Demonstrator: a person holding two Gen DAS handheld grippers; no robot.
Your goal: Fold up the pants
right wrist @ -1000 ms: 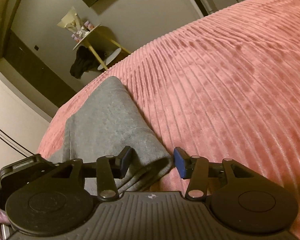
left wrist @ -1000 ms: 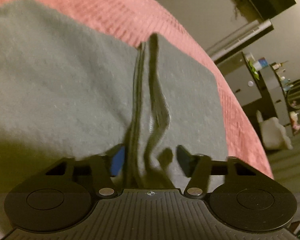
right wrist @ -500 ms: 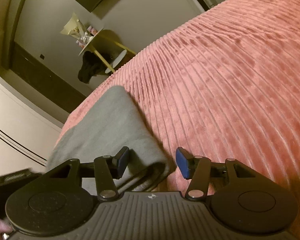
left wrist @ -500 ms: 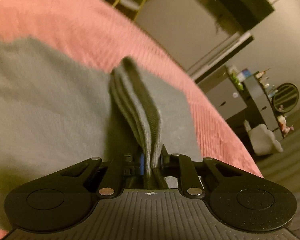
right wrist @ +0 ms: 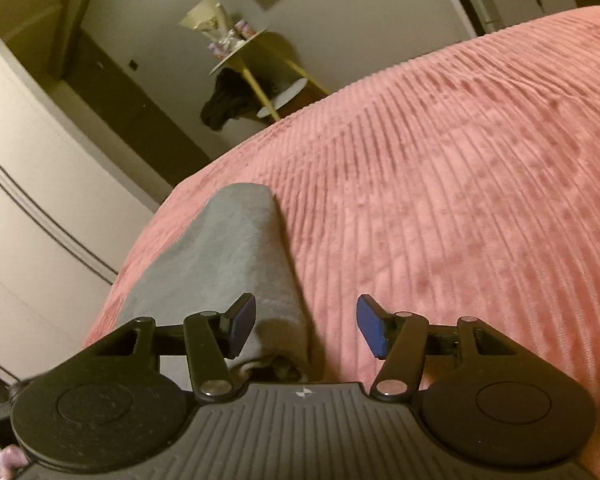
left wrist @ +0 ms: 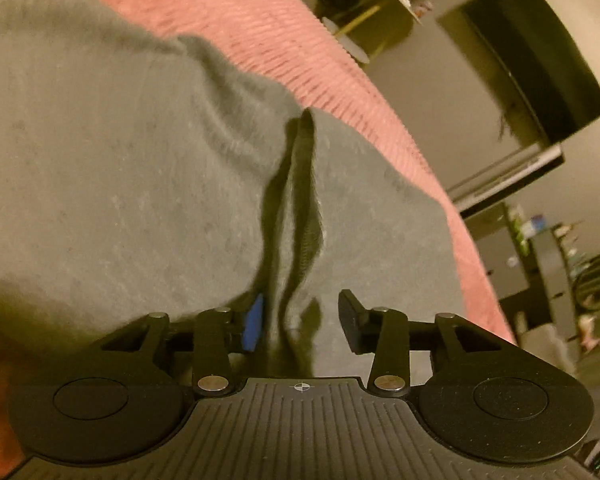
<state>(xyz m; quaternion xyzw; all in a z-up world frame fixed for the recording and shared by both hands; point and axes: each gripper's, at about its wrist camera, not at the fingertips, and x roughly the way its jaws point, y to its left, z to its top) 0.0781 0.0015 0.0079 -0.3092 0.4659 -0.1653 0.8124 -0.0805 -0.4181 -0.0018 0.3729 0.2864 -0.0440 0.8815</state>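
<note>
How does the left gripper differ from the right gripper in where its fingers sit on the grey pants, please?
The left gripper straddles an upright ridge of the grey knit pants, whereas the right gripper straddles their rounded folded edge. The left sees mostly grey cloth; the right sees mostly the ribbed pink bedspread. Both are open, gripping nothing.

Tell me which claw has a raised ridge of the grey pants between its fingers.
The left claw: a ridge of the grey knit pants runs between its open fingers. The right claw is open, straddling the folded edge.
</note>
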